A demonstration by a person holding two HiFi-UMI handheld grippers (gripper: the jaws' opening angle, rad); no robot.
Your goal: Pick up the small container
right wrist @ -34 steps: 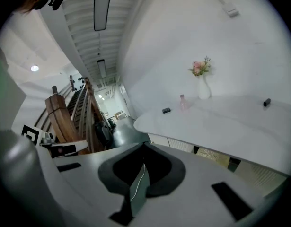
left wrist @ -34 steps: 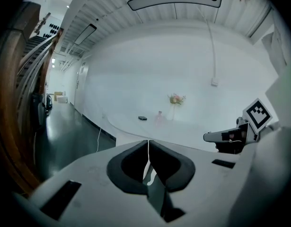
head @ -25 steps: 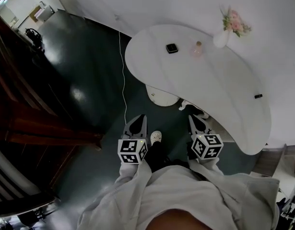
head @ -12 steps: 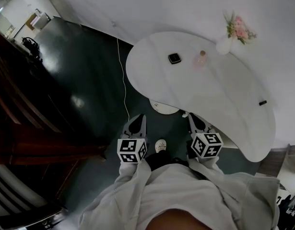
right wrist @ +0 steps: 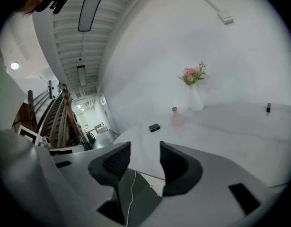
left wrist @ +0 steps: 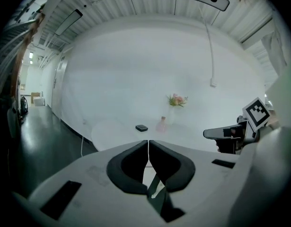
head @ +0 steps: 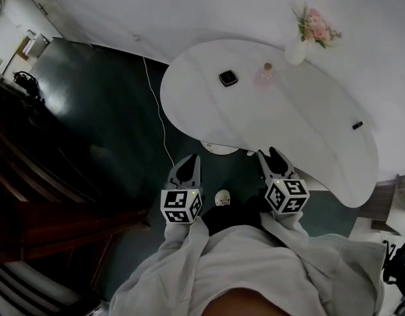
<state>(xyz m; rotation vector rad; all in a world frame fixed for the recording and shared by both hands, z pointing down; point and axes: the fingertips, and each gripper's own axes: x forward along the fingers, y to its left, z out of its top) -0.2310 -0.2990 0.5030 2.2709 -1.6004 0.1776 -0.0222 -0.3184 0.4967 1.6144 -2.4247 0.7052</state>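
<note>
- Floor (head: pixel 103 110): dark and glossy, with a thin white cable (head: pixel 156 110) running across it toward the worktop's near edge.
- Worktop (head: pixel 288 130): white and kidney-shaped, ahead of both grippers.
- Left gripper (head: pixel 187 165): held low over the floor, short of the worktop. Its jaws are together, tips meeting, with nothing held.
- Right gripper (head: pixel 271 155): held at the worktop's near edge. Its jaws stand apart and have just been opening, with only air between them.
- Vase (head: pixel 296 51): white and upright at the far edge, holding pink flowers (head: pixel 314 26).
- Pink bottle (head: pixel 266 75): upright with a pale stopper, near the vase.
- Small container (head: pixel 228 78): black, flat and squarish, lying on the far left part of the worktop beside the pink bottle, well apart from both grippers. It sits skewed to the worktop edge, and no long axis can be made out.
- Small dark item (head: pixel 357 125): lies alone near the right edge.
</note>
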